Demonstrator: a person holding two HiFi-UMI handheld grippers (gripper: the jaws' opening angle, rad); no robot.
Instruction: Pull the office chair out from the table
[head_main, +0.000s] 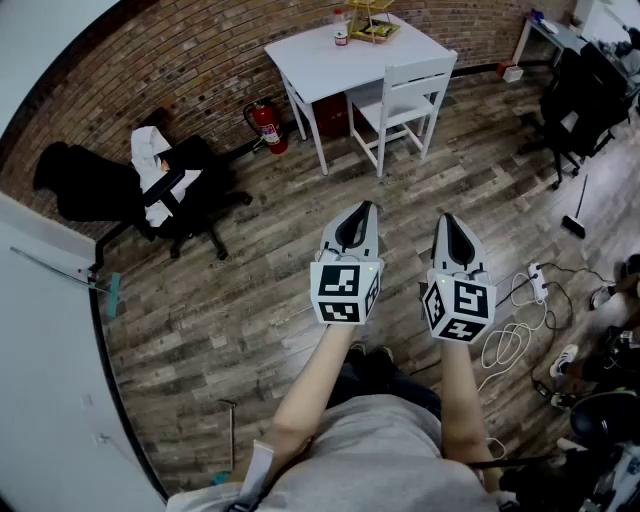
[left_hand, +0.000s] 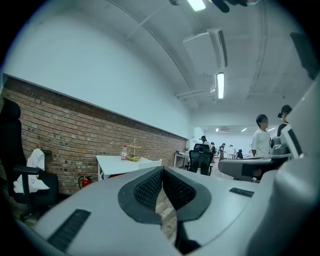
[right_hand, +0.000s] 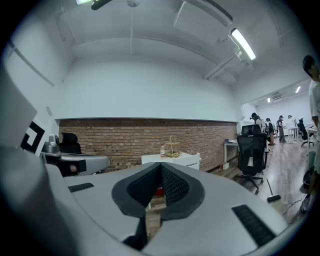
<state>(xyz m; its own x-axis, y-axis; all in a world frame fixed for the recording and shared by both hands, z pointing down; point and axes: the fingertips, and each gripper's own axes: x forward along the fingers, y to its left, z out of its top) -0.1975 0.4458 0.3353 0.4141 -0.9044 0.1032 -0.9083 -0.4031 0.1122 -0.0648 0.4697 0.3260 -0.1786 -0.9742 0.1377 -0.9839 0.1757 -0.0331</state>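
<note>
A white table (head_main: 350, 50) stands against the brick wall with a white wooden chair (head_main: 402, 100) tucked in at its front. A black office chair (head_main: 578, 100) sits by a desk (head_main: 548, 32) at the far right. Another black office chair (head_main: 175, 195), draped with a white cloth, stands at the left. My left gripper (head_main: 363, 210) and right gripper (head_main: 449, 222) hover side by side over the floor, well short of the table, both shut and empty. In the left gripper view the shut jaws (left_hand: 161, 170) point toward the table (left_hand: 120, 162). The right gripper (right_hand: 161, 165) faces the same table (right_hand: 172, 159).
A red fire extinguisher (head_main: 266, 125) stands by the wall left of the table. A power strip and white cables (head_main: 520, 310) lie on the floor at the right, near a broom (head_main: 575, 215). People stand in the background (left_hand: 261, 142).
</note>
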